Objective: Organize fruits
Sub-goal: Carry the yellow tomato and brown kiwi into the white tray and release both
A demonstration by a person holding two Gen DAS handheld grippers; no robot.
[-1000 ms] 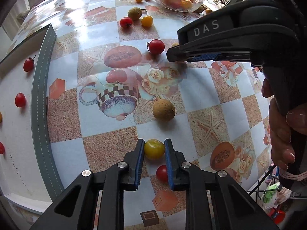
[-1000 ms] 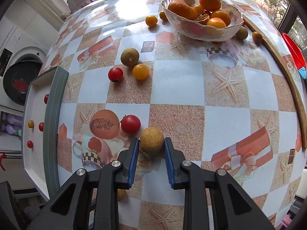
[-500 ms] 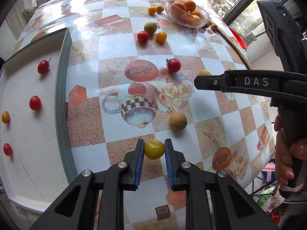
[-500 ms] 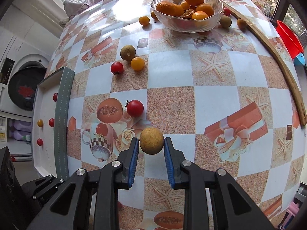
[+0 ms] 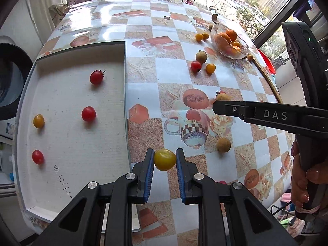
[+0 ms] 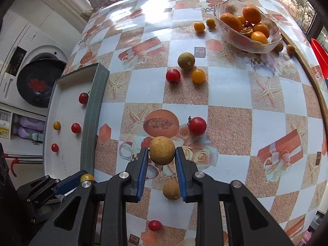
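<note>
1. Fruits in transit: a yellow tomato (image 5: 164,159) sits pinched between the blue pads of the left claw (image 5: 164,164), clear of the table (image 5: 143,78), likely bound for the tray (image 5: 71,143) just left of the claw, where small tomatoes already lie.
2. The right claw (image 6: 162,160) is clamped on a brown longan (image 6: 162,153), possibly for sorting elsewhere.
3. Only the right view shows a second longan (image 6: 171,190) under its claw and a red tomato (image 6: 154,225) nearer the edge; the left view shows the hand (image 5: 305,182) and the tray's whole floor.
</note>
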